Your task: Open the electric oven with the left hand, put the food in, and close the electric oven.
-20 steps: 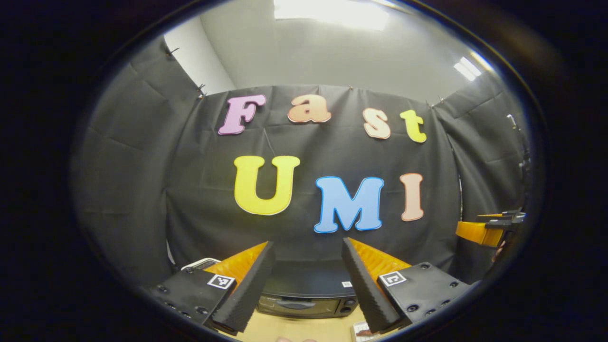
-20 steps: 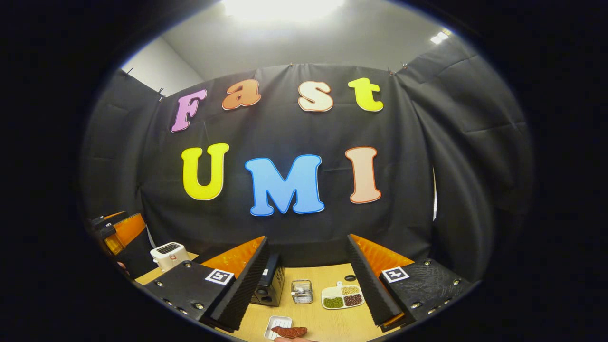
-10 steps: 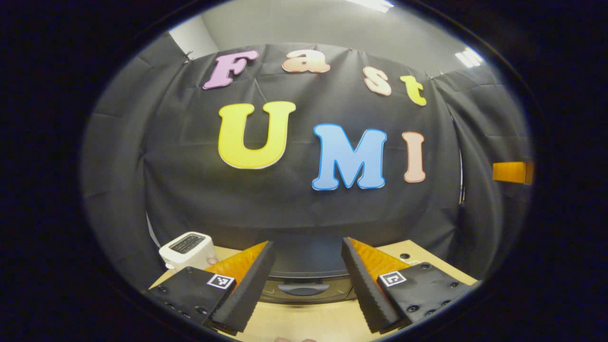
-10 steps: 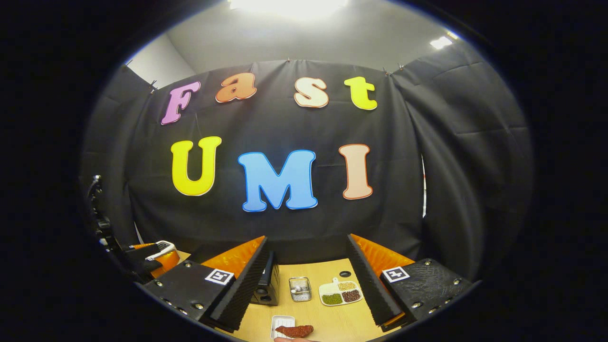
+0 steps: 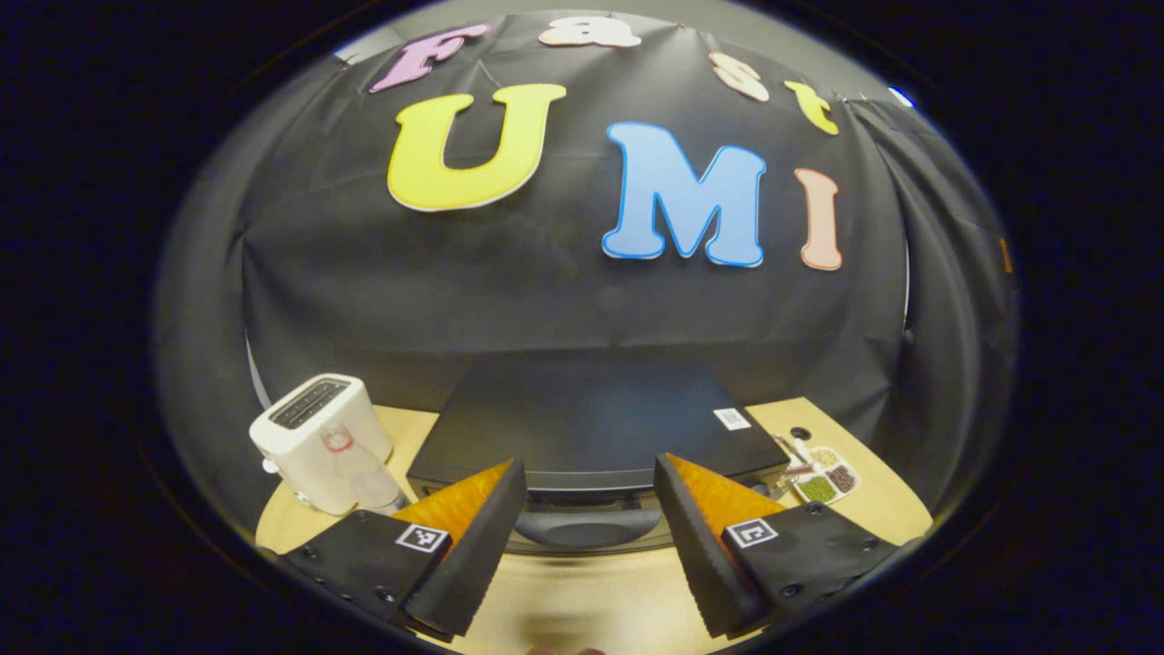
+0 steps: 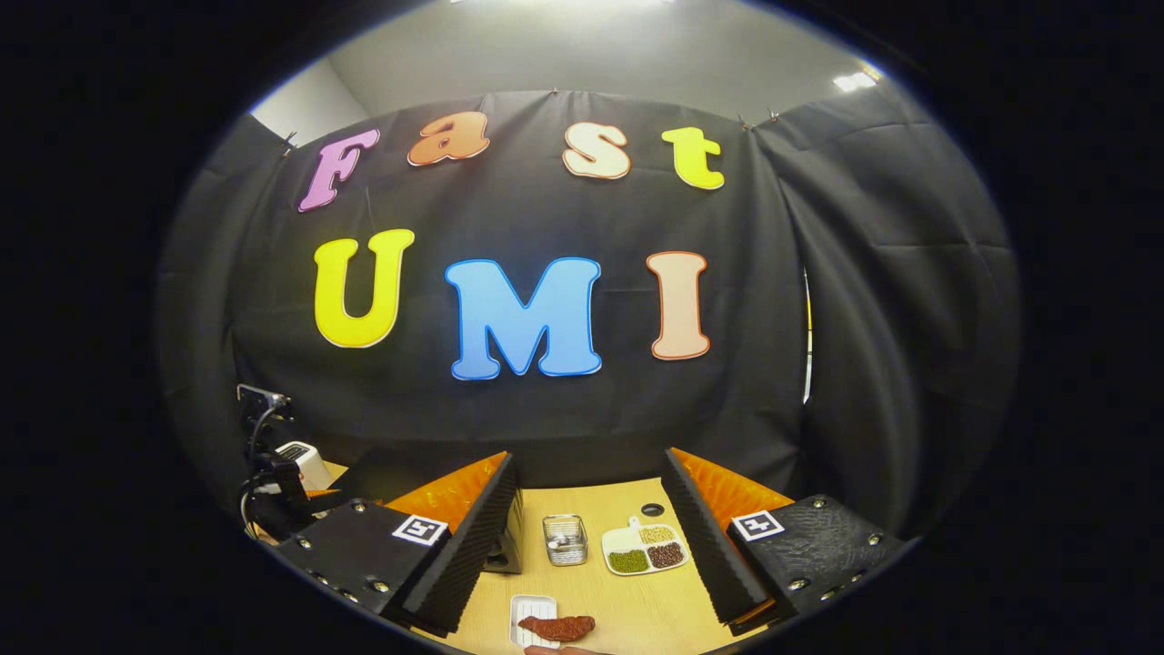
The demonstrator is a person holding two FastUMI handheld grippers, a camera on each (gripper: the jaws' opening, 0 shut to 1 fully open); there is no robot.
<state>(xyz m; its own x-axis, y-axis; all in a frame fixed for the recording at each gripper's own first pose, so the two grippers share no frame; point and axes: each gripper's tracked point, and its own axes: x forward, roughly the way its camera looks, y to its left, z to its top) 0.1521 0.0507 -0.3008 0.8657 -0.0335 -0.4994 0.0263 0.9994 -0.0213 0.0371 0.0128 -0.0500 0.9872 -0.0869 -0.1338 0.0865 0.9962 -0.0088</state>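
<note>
Left gripper view looks down over the black electric oven (image 5: pixel 591 428), which sits on the wooden worktop (image 5: pixel 591 605) against the booth's back cloth. The left gripper (image 5: pixel 587 546) has its fingers spread wide and holds nothing; the oven's curved door handle (image 5: pixel 589 528) lies in the gap between them, and whether they touch it cannot be told. The door is shut. A white toaster (image 5: pixel 318 441) stands just left of the oven, and a divided dish of beans (image 5: pixel 823 478) lies to its right.

Right gripper view shows the right gripper (image 6: pixel 591 555) also spread and empty above the worktop (image 6: pixel 637 609). The food, a reddish-brown piece (image 6: pixel 556 627), lies at the bottom edge, partly over a small white tray (image 6: pixel 532 608). Farther back sit a small metal basket (image 6: pixel 565 539) and the bean dish (image 6: pixel 646 549). One corner of the oven (image 6: pixel 505 550) shows behind the gripper's left-hand finger.
</note>
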